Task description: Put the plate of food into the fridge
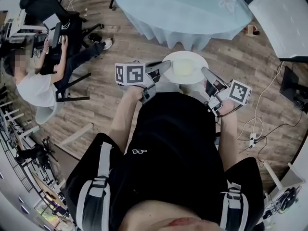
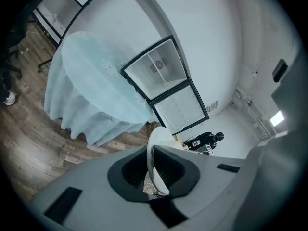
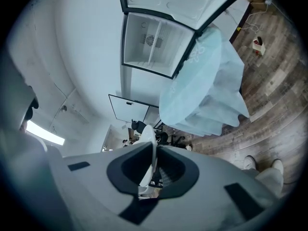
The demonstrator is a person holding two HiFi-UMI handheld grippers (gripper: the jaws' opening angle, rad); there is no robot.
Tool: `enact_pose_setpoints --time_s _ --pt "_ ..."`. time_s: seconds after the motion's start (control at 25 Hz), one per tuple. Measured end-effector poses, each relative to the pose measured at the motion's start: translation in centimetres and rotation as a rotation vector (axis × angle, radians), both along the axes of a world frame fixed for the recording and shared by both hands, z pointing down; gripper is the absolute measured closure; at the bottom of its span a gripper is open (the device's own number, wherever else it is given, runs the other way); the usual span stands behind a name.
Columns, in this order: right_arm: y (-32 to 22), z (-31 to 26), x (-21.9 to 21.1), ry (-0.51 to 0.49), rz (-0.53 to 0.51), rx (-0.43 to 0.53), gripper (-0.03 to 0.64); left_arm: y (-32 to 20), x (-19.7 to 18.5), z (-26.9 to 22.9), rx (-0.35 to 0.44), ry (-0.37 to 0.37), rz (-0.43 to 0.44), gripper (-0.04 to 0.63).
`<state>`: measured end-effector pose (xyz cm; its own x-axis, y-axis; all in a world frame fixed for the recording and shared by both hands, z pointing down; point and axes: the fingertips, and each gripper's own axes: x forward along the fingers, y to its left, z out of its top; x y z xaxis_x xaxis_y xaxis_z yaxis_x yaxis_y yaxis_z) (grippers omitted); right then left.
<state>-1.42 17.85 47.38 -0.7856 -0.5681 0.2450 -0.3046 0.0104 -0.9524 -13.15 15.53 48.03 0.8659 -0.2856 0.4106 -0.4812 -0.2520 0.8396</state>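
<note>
Between left gripper (image 1: 165, 68) and right gripper (image 1: 207, 72), the plate (image 1: 185, 66) sits clamped by 2 opposite edges, seemingly level.

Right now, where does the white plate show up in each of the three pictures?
Head view: plate at upper middle, seen from above.
Left gripper view: lower middle, the plate stands edge-on between the jaws.
Right gripper view: lower middle, the plate is again edge-on between the jaws.
Shared landmark: the blue-clothed table.
</note>
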Motion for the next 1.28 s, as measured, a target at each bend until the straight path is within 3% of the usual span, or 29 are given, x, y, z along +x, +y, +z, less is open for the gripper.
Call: enact_pose_setpoints --time_s 0.2,0.4,0.6,0.96,1.28 --pt "-2.2 -0.4 -2.0 0.022 0.022 0.016 0.58 -2.7 -1.9 0.0 0.001 0.03 -0.005 0.575" --pt "-3.1 -0.6 -1.1 0.052 0.077 0.009 0.58 -4.4 -0.8 0.0 -0.003 0.065 0.048 0.575" --pt "-4.7 -0.5 1.2 0.085 0.123 0.008 0.58 -6.7 1.8 0.2 -0.004 0.101 0.113 0.575" --pt "-8.0 -0.3 4.7 0.08 0.129 0.004 0.581 -10.7 5.7 0.4 0.001 0.104 0.092 0.571" --pt "-14.9 -1.2 13.3 0.108 0.113 0.036 0.581 -17.8 13.8 -1.2 0.055 0.103 0.079 0.569"
